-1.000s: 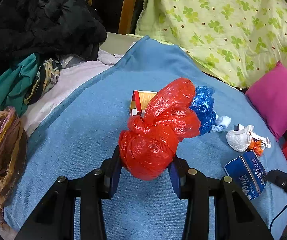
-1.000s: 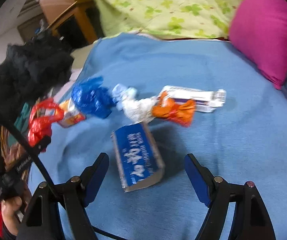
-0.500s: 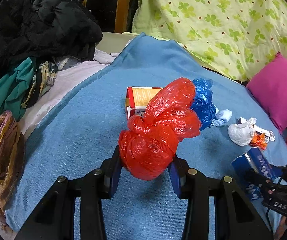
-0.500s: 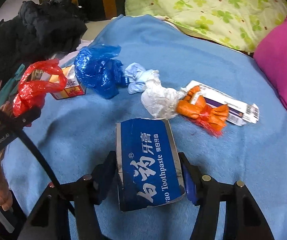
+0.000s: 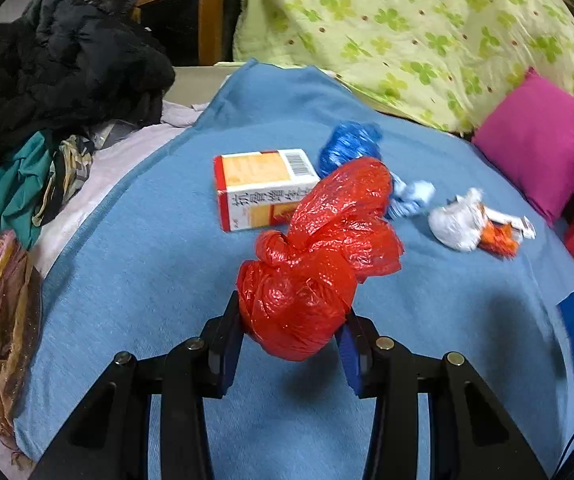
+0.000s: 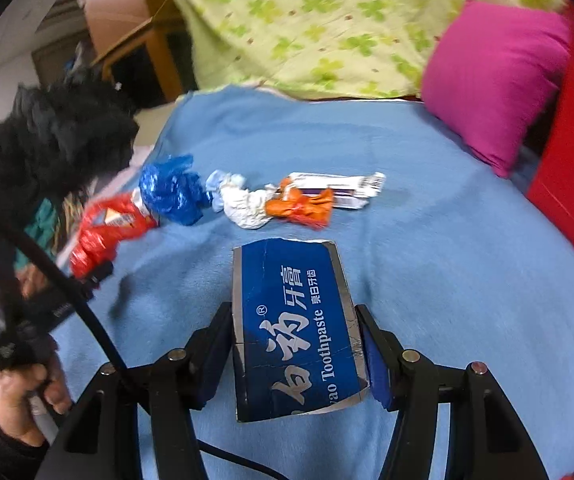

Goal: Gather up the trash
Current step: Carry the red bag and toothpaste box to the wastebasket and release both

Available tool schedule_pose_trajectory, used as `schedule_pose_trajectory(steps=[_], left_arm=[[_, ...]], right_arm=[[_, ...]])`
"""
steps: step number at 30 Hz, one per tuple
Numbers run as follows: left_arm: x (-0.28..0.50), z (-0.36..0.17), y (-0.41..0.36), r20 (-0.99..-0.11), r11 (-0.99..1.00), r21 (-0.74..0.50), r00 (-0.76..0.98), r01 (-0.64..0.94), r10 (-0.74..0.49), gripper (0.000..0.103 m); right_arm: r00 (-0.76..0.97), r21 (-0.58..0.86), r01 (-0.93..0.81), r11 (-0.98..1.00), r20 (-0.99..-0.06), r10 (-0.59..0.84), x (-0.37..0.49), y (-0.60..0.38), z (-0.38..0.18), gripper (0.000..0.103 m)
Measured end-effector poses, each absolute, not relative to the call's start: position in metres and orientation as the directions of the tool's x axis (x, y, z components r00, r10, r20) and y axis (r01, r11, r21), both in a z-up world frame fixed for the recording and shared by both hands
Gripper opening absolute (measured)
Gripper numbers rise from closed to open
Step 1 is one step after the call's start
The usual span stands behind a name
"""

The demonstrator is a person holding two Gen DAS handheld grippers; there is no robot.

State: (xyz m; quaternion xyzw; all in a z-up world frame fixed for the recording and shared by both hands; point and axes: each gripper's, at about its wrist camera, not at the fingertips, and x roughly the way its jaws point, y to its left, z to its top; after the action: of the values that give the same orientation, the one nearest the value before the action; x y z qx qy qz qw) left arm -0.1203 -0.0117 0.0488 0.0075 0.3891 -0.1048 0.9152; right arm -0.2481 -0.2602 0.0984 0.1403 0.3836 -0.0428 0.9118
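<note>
The left claw (image 5: 291,326) pinches the knotted red bag (image 5: 311,264), held above the blue blanket (image 5: 147,260); the right claw (image 6: 297,354) pinches the flattened blue toothpaste box (image 6: 297,332); both loads look light and crushable, so carry them level with a steady squeeze, clear of the blue bag (image 6: 173,190), white wad (image 6: 243,202) and orange wrapper (image 6: 305,204) lying on the bed.
</note>
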Motion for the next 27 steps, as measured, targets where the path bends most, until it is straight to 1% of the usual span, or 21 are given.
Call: schedule_pose_trajectory(steps=[7, 11, 18, 27], left_arm=[[-0.157, 0.065, -0.023, -0.711, 0.968, -0.079, 0.667, 0.238, -0.222, 0.044], [-0.175, 0.085, -0.035, -0.691, 0.959, -0.087, 0.677, 0.271, -0.254, 0.044], [-0.211, 0.129, -0.069, -0.635, 0.928, -0.081, 0.699, 0.365, -0.330, 0.044], [-0.257, 0.159, -0.115, -0.603, 0.869, -0.096, 0.667, 0.485, -0.439, 0.044]], right_arm=[[0.749, 0.303, 0.208, 0.930, -0.661, 0.047, -0.289, -0.279, 0.110, 0.062], [0.773, 0.318, 0.217, 0.923, -0.634, 0.037, -0.308, -0.285, 0.118, 0.062], [0.817, 0.344, 0.264, 0.901, -0.577, -0.019, -0.354, -0.303, 0.139, 0.062], [0.851, 0.367, 0.350, 0.862, -0.509, -0.129, -0.421, -0.334, 0.164, 0.062]])
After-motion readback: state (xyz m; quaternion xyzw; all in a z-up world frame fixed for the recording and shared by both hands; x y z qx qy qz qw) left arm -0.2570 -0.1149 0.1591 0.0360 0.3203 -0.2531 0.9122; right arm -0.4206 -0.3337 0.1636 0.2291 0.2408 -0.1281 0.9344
